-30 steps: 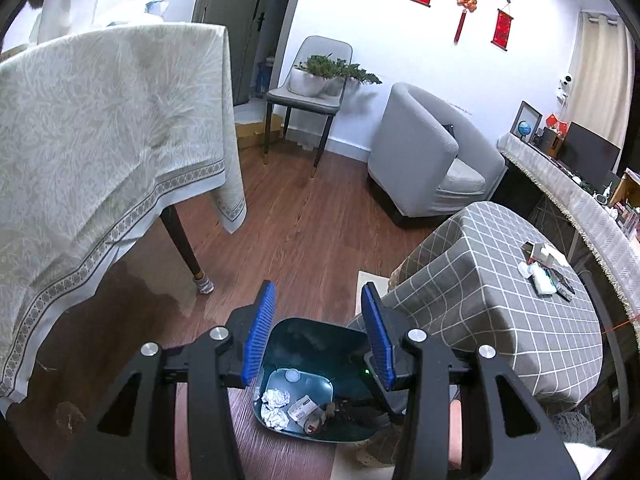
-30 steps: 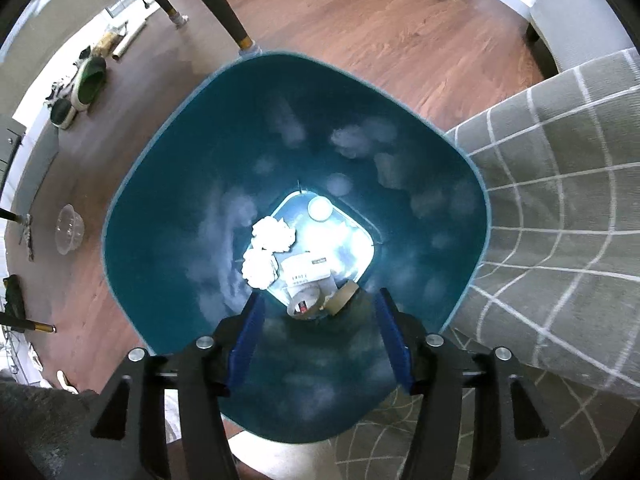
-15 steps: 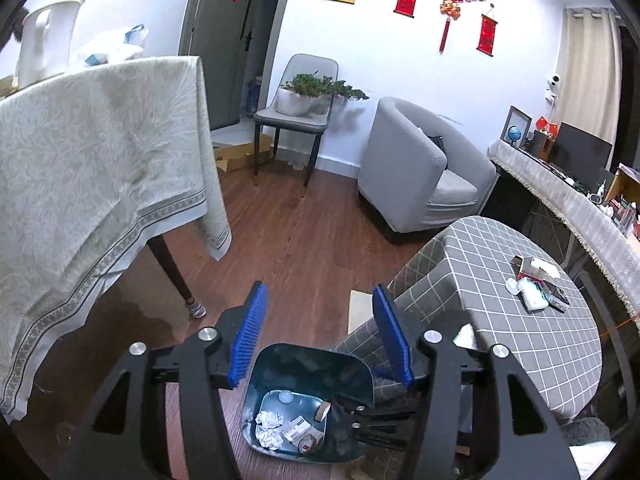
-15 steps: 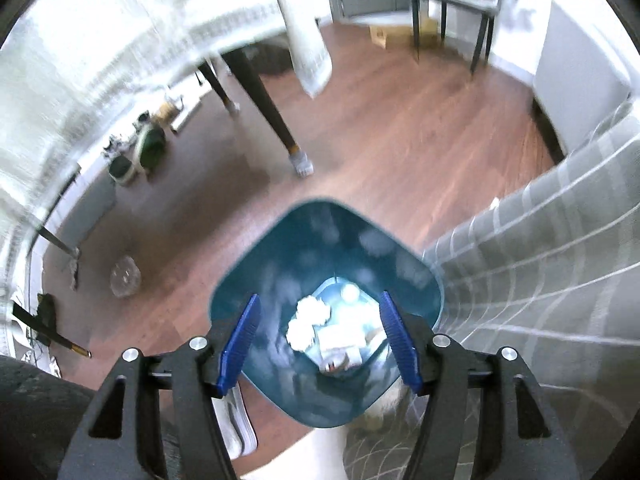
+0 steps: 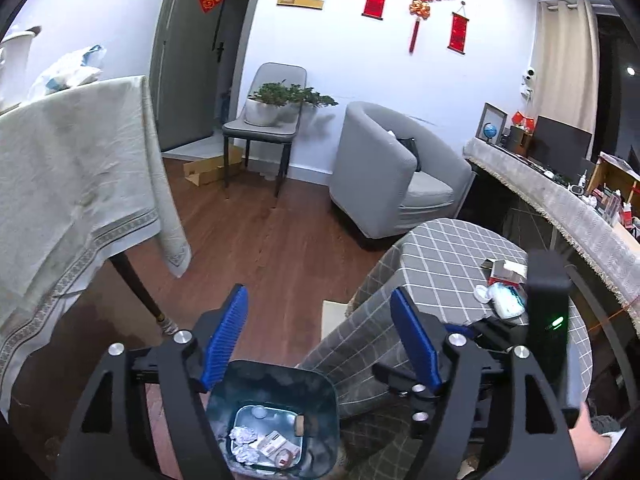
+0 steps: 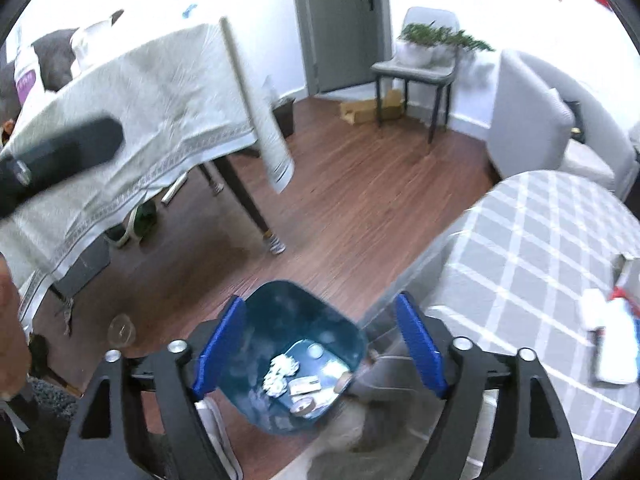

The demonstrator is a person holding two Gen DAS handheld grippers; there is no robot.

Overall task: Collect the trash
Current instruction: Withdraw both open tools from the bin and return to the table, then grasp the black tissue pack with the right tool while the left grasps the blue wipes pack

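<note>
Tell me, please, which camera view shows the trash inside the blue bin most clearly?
The left wrist view: it looks almost straight down into the blue bin, so the crumpled paper and the small packet are sharp. The right wrist view shows the same bin tilted and blurred, with the paper indistinct.

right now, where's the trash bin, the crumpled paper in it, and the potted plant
trash bin [image 5: 328, 394]: left wrist view, on its right inner wall.
crumpled paper [image 5: 242, 435]: left wrist view, on the upper white wad at the bin's bottom.
potted plant [image 5: 259, 112]: left wrist view, on its white pot on the chair.
</note>
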